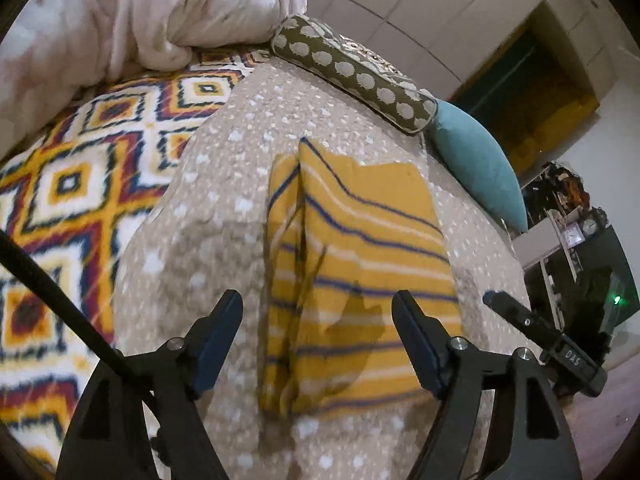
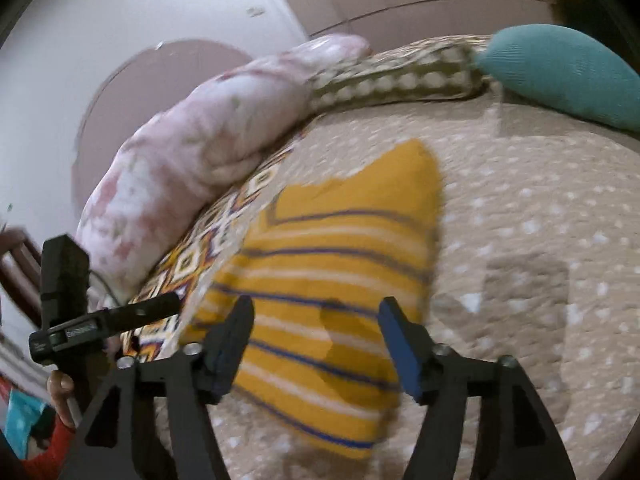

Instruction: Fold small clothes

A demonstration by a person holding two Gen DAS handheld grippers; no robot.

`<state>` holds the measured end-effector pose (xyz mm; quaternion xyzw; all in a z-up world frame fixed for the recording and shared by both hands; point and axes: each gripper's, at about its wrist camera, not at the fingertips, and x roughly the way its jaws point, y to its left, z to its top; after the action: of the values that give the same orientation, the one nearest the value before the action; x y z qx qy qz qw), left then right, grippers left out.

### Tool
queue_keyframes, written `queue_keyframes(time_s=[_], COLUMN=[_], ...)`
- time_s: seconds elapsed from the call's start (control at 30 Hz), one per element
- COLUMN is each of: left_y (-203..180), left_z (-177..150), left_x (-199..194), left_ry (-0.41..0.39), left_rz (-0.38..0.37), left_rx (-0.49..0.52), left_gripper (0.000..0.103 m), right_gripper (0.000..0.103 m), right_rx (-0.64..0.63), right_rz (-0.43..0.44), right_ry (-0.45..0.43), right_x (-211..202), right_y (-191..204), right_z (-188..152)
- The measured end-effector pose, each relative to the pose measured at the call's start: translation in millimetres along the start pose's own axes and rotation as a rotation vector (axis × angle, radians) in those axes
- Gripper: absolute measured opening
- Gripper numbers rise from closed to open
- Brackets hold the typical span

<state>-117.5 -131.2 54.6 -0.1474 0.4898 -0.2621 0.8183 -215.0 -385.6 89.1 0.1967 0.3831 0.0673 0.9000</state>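
Garment: a yellow striped cloth (image 1: 360, 264) lies flat on the beige dotted bedspread (image 1: 224, 208), partly folded, with a raised fold ridge along its left side in the left wrist view.
Location: middle of the bed, well apart from the teal pillow (image 1: 476, 160), the spotted bolster (image 1: 352, 72) and the pink quilt (image 1: 132, 12) at the far edge; the patterned blanket (image 1: 80, 176) lies beside the bedspread.
Left claw (image 1: 318, 312): jaws stand wide apart with nothing between the pads; the cloth lies below and just ahead of it.
Right claw (image 2: 316, 316): jaws likewise apart and empty, hovering over the near part of the cloth (image 2: 332, 272).
Contact: neither claw appears to touch the cloth, though motion blur makes this uncertain.
Long axis: runs away from both claws, from the near hem toward the bolster; stripes run across it.
Key relation: the cloth lies forward and below both claws, the left over the ridge side, the right over the opposite side.
Nearer hand: about equal; each claw is nearest its own near corner.
Next move, judged: regrasp the near hem and carry it toward the far edge.
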Motion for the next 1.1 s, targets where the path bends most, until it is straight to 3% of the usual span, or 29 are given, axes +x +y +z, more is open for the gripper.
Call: queue_keyframes(time_s=[0.07, 0.2, 0.23, 0.33, 0.4, 0.47, 0.57, 0.63, 0.8, 0.9, 0.93, 0.97, 1.0, 1.1], left_y=[0, 11, 16, 25, 27, 22, -6, -29, -79, -88, -86, -83, -80, -78], left_z=[13, 20, 21, 26, 27, 24, 19, 19, 19, 14, 11, 9, 8, 4], left_x=[26, 75, 83, 90, 90, 91, 80, 73, 83, 119, 128, 131, 130, 106], left_ry=[0.052, 0.171, 0.19, 0.187, 0.183, 0.19, 0.15, 0.144, 0.173, 0.219, 0.23, 0.233, 0.228, 0.212], left_rz=[-0.026, -0.056, -0.082, -0.168, -0.197, -0.233, -0.171, -0.172, -0.222, -0.126, -0.102, -0.098, -0.104, -0.099], left_rx=[0.033, 0.034, 0.03, 0.001, -0.022, -0.029, 0.026, 0.079, 0.139, 0.109, 0.097, 0.079, 0.048, 0.019], left_gripper=[0.087, 0.088, 0.093, 0.097, 0.097, 0.062, 0.049, 0.043, 0.044, 0.053, 0.067, 0.07, 0.07, 0.07], right_gripper=[0.075, 0.076, 0.076, 0.077, 0.082, 0.081, 0.047, 0.041, 0.042, 0.052, 0.053, 0.055, 0.057, 0.057], right_rx=[0.063, 0.22, 0.249, 0.295, 0.303, 0.3, 0.318, 0.319, 0.219, 0.242, 0.261, 0.277, 0.301, 0.318], right_rz=[-0.012, 0.084, 0.124, 0.233, 0.259, 0.246, 0.245, 0.279, 0.21, 0.112, 0.051, 0.006, -0.007, 0.006], right_ry=[0.01, 0.103, 0.124, 0.143, 0.12, 0.119, 0.149, 0.127, 0.016, 0.019, 0.042, 0.075, 0.104, 0.032], right_x=[5, 44, 57, 88, 99, 108, 109, 93, 26, 12, 13, 16, 17, -9], right_y=[-21, -59, -66, -73, -73, -68, -68, -69, -74, -101, -111, -119, -129, -132], right_z=[3, 2, 1, 3, 9, 16, 22, 27, 36, 30, 26, 22, 16, 7])
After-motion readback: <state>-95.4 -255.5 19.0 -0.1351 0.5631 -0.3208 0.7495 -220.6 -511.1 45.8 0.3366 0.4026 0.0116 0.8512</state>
